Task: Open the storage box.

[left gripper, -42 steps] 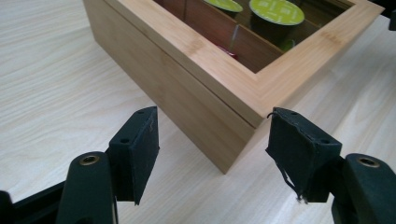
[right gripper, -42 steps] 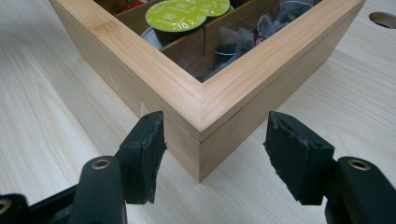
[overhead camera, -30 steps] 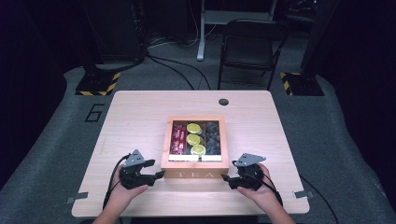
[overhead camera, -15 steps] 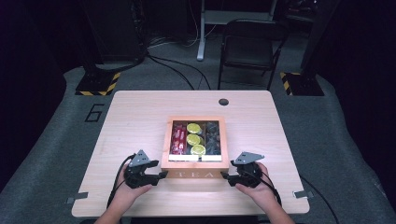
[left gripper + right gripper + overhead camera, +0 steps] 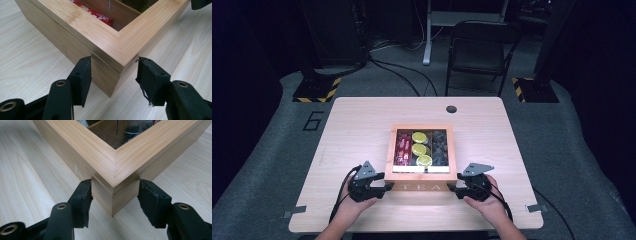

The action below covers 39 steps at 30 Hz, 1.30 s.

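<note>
Wooden box flat on the desk, in the middle and close to the near edge. Inside, in rows: red packets, yellow round bits and dark bits.

At the near left corner of the box: the left tongs, with one pad on each wall of that corner. At the near right corner: the right tongs, with pads set the same way. Both just been closing, with a box corner in between. Now clamped on the box, as far as can be seen. Hands behind them, low at the desk edge.

Step in hand, by the look of it: getting a good hold of the box from both sides. Not lifted yet, with the bottom on the desk.

Next, most likely: squeeze tight, then lift or slide with both hands together. Same speed, same height. Keep level, to stop spills. Sharp corners, little to grip, so easy to slip off. Better to hold hard and go slow.
</note>
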{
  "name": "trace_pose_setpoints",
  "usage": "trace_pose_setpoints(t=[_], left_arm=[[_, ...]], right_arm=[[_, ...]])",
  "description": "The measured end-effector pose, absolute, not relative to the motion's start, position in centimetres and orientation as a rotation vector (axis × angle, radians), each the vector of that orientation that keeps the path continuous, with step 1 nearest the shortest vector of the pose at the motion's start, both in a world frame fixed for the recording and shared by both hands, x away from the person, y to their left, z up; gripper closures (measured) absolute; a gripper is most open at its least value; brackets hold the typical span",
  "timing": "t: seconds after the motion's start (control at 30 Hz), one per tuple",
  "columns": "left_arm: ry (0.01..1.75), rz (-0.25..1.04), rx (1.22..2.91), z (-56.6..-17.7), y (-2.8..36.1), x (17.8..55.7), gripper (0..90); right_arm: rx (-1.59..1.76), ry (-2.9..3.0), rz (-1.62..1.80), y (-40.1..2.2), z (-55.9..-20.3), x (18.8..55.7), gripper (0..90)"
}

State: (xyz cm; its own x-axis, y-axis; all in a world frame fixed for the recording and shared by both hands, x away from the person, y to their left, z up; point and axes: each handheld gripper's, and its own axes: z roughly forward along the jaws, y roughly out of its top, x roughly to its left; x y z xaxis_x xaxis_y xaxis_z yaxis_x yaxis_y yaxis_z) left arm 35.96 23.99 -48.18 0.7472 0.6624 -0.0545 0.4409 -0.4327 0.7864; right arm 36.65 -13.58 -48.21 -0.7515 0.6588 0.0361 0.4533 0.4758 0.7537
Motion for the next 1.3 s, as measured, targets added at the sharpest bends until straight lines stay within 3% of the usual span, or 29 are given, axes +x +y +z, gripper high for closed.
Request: trace_pose_setpoints(t=[0.6, 0.77, 1.3], left_arm=[[0.841, 0.357, 2.076, -47.6, 23.9, 35.7, 45.9], [0.832, 0.358, 2.026, -47.2, 23.9, 35.6, 50.5], [0.839, 0.378, 1.959, -45.8, 24.1, 35.7, 46.9]], right_arm=[[0.970, 2.435, 1.208, -14.0, -47.5, 36.3, 47.7], [0.951, 2.381, 1.266, -14.1, -47.0, 36.0, 57.4], [0.948, 2.294, 1.316, -14.0, -45.9, 36.0, 54.8]])
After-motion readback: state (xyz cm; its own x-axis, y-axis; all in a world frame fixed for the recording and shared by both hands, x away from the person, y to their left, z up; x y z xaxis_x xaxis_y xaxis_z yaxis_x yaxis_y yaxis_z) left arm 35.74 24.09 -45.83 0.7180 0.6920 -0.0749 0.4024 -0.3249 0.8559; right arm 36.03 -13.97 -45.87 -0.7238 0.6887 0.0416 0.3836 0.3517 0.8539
